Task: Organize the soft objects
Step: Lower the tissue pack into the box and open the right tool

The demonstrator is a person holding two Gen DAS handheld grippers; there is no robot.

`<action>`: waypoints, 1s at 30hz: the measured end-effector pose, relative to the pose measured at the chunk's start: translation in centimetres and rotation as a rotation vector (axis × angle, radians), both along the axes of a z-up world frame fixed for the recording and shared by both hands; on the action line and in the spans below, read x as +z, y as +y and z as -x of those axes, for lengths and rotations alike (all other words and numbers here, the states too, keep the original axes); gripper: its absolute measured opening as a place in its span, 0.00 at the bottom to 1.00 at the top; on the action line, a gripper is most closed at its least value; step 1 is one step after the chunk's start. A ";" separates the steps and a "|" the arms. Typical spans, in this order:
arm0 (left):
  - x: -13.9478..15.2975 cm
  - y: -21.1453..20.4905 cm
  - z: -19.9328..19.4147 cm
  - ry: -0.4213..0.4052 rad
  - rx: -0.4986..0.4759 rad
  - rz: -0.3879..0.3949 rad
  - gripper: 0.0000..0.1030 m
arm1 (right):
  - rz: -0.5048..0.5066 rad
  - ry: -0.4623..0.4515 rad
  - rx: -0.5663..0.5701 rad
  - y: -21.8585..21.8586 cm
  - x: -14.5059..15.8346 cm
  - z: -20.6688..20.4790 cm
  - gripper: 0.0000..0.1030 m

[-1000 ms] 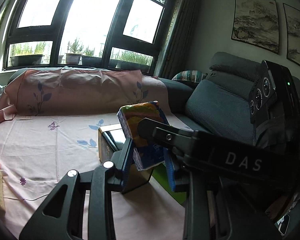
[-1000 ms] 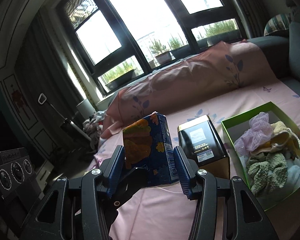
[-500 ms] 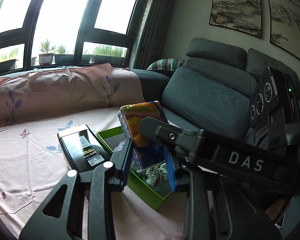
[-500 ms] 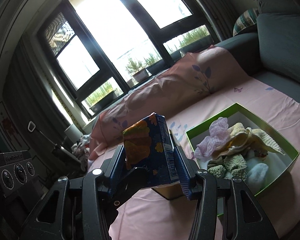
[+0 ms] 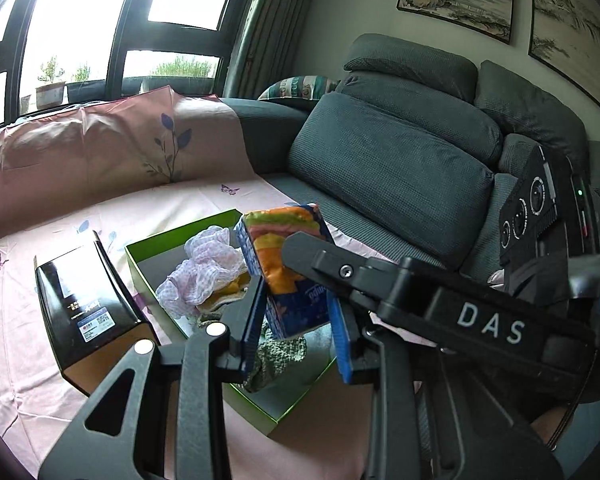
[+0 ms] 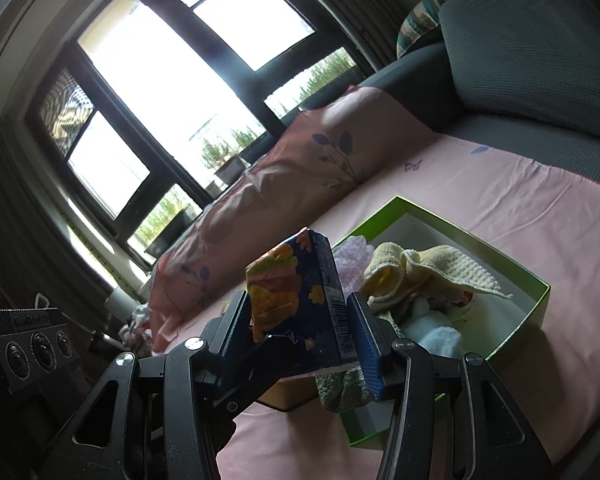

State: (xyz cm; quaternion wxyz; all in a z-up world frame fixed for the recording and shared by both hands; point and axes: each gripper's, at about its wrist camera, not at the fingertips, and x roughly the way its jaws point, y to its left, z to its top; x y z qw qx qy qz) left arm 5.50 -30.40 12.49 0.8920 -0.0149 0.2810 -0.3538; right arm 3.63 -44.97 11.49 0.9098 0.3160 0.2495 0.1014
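the tissue pack [image 5: 288, 276] is hanging above the green box [image 5: 220, 218], both the left gripper [image 5: 296, 320] and the right gripper [image 6: 300, 328] pinching it between their jaws. being soft, it is risking slipping or buckling if one releases unevenly, landing on the box rim. the left view is showing the black box [image 5: 88, 296] beside the green box; the right view is showing the yellow cloth [image 6: 432, 268] inside it.

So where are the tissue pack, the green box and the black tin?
tissue pack [image 6: 300, 304], right wrist view, orange front face
green box [image 6: 536, 300], right wrist view, right rim
black tin [image 5: 84, 300], left wrist view, top face
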 end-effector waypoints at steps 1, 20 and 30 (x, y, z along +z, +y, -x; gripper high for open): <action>-0.3 -0.5 -0.2 0.009 -0.006 -0.008 0.28 | -0.009 0.014 -0.006 -0.5 -0.4 -0.2 0.51; -5.4 -4.2 -4.0 0.204 -0.028 -0.056 0.28 | -0.079 0.247 -0.064 -4.0 -5.8 -3.0 0.51; -6.3 -4.2 -4.8 0.257 -0.002 -0.057 0.33 | -0.071 0.294 -0.096 -4.2 -6.4 -3.3 0.51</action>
